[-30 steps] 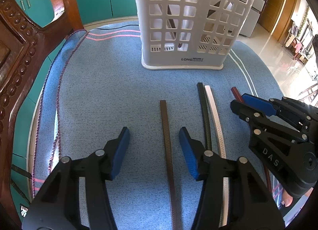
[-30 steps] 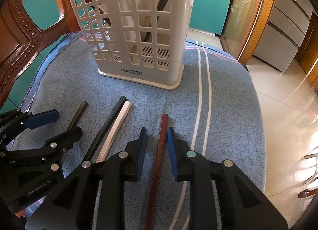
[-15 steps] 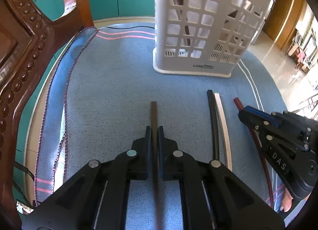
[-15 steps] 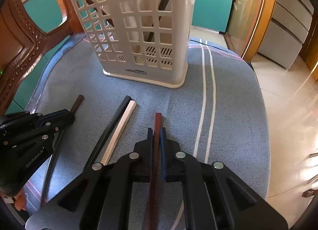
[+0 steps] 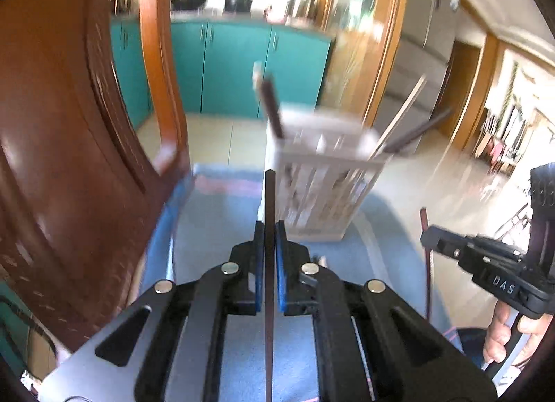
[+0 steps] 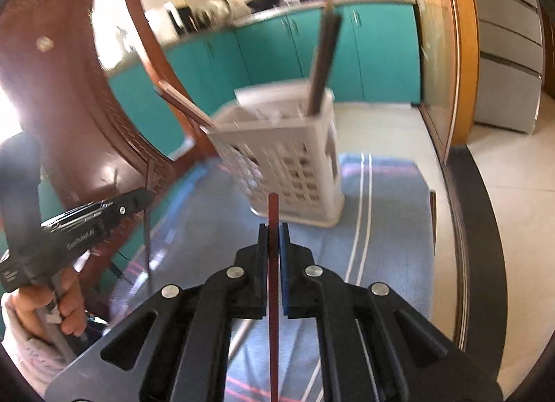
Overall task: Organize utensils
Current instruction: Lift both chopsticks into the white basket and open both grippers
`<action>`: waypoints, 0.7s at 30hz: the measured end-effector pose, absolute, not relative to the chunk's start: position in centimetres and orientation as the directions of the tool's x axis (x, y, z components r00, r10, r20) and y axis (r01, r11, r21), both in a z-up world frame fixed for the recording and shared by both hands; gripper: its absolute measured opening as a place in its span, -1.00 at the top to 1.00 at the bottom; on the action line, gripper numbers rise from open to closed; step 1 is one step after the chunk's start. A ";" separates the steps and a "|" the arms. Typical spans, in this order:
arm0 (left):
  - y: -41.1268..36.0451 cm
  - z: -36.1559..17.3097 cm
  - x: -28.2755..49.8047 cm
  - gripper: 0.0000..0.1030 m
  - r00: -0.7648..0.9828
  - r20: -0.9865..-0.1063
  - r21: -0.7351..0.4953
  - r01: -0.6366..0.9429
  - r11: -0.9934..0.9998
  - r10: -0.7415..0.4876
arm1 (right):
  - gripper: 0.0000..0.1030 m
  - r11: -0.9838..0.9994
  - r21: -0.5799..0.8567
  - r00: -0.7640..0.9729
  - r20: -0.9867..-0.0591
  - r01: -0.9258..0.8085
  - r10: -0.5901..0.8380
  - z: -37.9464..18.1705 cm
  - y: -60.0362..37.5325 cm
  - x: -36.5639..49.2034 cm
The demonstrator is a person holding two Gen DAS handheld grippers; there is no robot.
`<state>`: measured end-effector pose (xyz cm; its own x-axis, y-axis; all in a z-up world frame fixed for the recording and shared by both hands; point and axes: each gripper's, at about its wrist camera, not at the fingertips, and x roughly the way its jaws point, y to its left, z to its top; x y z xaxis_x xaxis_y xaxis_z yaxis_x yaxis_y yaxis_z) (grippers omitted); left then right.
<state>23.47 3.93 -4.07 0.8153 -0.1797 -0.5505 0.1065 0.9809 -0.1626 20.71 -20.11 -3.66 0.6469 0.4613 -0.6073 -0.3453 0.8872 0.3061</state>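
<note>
My left gripper is shut on a dark brown chopstick and holds it lifted off the blue cloth, pointing at the white slotted basket. My right gripper is shut on a dark red chopstick, also lifted, with the basket ahead of it. Several sticks stand in the basket and lean out over its rim. The right gripper shows at the right of the left wrist view. The left gripper shows at the left of the right wrist view.
A brown wooden chair stands close on the left beside the blue cloth. Its back also shows in the right wrist view. Teal cabinets and tiled floor lie beyond the table. The table edge drops off at the right.
Both grippers have lifted their chopsticks off the cloth and tilted up, so the view now looks across the basket's top. The two chopsticks left lying on the cloth are out of view.
</note>
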 end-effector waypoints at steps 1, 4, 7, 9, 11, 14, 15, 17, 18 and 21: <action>4.2 -3.1 23.1 0.86 0.830 -0.525 -0.174 0.112 0.978 -0.188 | 0.87 0.880 0.313 0.654 -0.588 -0.357 0.475 -2.9 -20.4 20.2; 4.6 0.1 21.9 0.87 0.869 -0.450 -0.205 0.124 0.971 -0.205 | 0.87 0.864 0.326 0.675 -0.539 -0.385 0.504 -0.5 -20.9 19.5; 4.9 3.8 21.3 0.87 0.912 -0.345 -0.228 0.148 0.963 -0.221 | 0.87 0.852 0.327 0.708 -0.476 -0.409 0.522 2.1 -21.6 19.3; 5.4 6.3 21.4 0.87 0.936 -0.272 -0.246 0.157 0.956 -0.224 | 0.87 0.838 0.341 0.727 -0.422 -0.427 0.542 4.2 -22.0 19.7; 5.6 8.1 21.5 0.87 0.947 -0.226 -0.268 0.163 0.950 -0.227 | 0.87 0.830 0.348 0.740 -0.387 -0.435 0.550 6.0 -22.2 20.7; 5.8 10.4 22.2 0.87 0.960 -0.162 -0.313 0.171 0.934 -0.230 | 0.87 0.826 0.343 0.760 -0.340 -0.448 0.554 8.3 -22.6 22.2; 5.7 11.0 22.6 0.87 0.965 -0.143 -0.320 0.164 0.933 -0.218 | 0.87 0.827 0.341 0.768 -0.328 -0.448 0.551 9.0 -22.7 22.6; 5.4 11.7 23.5 0.87 0.974 -0.114 -0.324 0.151 0.934 -0.198 | 0.87 0.824 0.343 0.782 -0.293 -0.452 0.551 10.4 -23.1 23.6; 5.3 11.8 24.4 0.87 0.978 -0.103 -0.324 0.142 0.935 -0.184 | 0.87 0.822 0.346 0.786 -0.282 -0.452 0.551 11.0 -23.2 23.6; 5.1 11.8 25.4 0.87 0.986 -0.103 -0.304 0.092 0.948 -0.129 | 0.87 0.825 0.356 0.808 -0.245 -0.439 0.536 12.3 -23.8 24.3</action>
